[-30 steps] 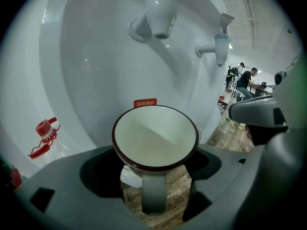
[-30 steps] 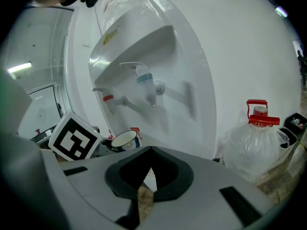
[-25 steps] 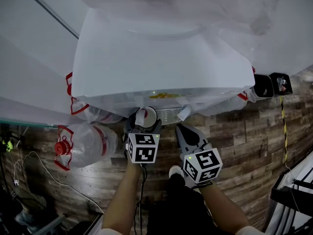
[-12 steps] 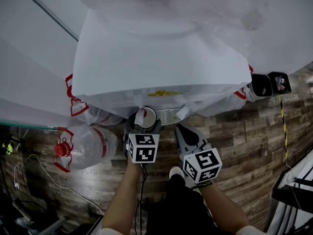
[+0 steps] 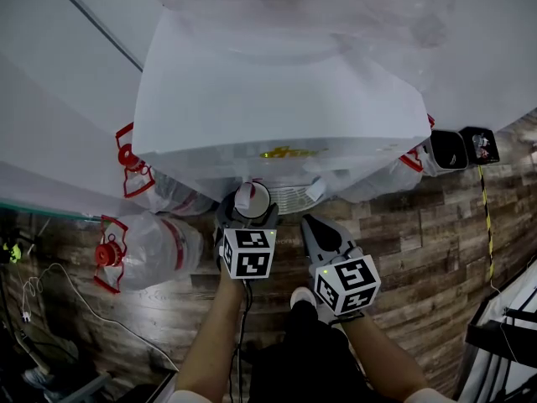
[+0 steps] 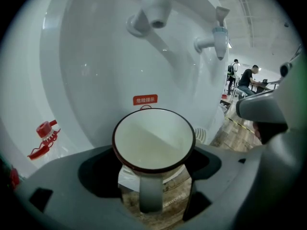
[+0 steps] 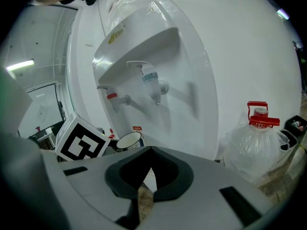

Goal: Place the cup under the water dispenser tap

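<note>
A white enamel cup [image 6: 153, 140] with a dark red rim sits upright between the jaws of my left gripper [image 6: 154, 176], which is shut on it, handle toward the camera. It hangs in the dispenser's recess, below and slightly in front of the red tap [image 6: 154, 4]; the blue tap [image 6: 218, 35] is to its right. In the head view the cup [image 5: 252, 200] is at the white dispenser's [image 5: 277, 82] front edge, held by the left gripper [image 5: 249, 211]. My right gripper [image 5: 317, 225] hovers beside it, shut on nothing. The right gripper view shows that gripper [image 7: 148, 169], the cup [image 7: 128, 140] and both taps.
Large clear water bottles with red caps lie on the wooden floor at the left [image 5: 151, 246], and one stands to the right of the dispenser [image 7: 256, 143]. A drip grille [image 5: 291, 198] sits under the taps. A black box [image 5: 453, 148] and cables [image 5: 50, 284] lie on the floor.
Very little: the left gripper with the cup has edged slightly further in under the dispenser's front. The right gripper stays where it was.
</note>
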Action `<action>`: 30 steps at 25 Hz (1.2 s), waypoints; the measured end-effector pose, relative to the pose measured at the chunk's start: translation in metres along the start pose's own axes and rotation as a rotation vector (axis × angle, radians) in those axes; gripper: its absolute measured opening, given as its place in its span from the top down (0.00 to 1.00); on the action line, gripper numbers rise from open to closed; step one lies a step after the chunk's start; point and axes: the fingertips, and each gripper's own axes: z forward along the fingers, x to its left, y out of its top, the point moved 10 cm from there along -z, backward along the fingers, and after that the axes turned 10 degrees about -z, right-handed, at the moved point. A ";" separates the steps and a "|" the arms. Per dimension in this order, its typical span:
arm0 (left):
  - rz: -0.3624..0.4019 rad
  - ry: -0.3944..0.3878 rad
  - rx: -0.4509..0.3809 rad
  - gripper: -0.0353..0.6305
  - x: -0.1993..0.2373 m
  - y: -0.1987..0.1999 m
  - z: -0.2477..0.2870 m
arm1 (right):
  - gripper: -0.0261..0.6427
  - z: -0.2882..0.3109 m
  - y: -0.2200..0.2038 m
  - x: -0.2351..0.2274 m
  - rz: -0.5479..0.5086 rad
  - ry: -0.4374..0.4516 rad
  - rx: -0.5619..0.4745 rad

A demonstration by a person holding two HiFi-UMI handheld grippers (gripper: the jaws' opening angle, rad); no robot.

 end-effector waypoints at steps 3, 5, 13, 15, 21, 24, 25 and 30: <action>-0.012 -0.003 0.005 0.31 0.000 0.000 0.000 | 0.93 -0.001 0.001 0.000 0.002 -0.005 0.003; -0.012 -0.003 0.010 0.31 0.000 0.000 -0.001 | 0.93 -0.002 0.002 0.001 -0.002 -0.010 0.008; -0.020 -0.007 0.014 0.31 -0.001 0.006 -0.021 | 0.93 -0.008 0.016 0.003 -0.014 -0.021 0.018; -0.027 -0.009 0.015 0.31 -0.001 0.008 -0.031 | 0.93 -0.013 0.020 0.007 -0.013 -0.021 0.023; -0.035 -0.021 0.021 0.31 -0.010 0.020 -0.080 | 0.93 -0.042 0.042 0.028 -0.008 -0.020 0.040; -0.030 -0.033 0.026 0.31 -0.018 0.026 -0.117 | 0.93 -0.068 0.060 0.047 -0.011 -0.021 0.044; -0.028 -0.034 0.027 0.31 -0.020 0.030 -0.131 | 0.93 -0.078 0.068 0.055 -0.012 -0.022 0.041; -0.022 -0.047 -0.013 0.31 -0.030 0.053 -0.203 | 0.93 -0.130 0.105 0.087 -0.009 -0.046 0.012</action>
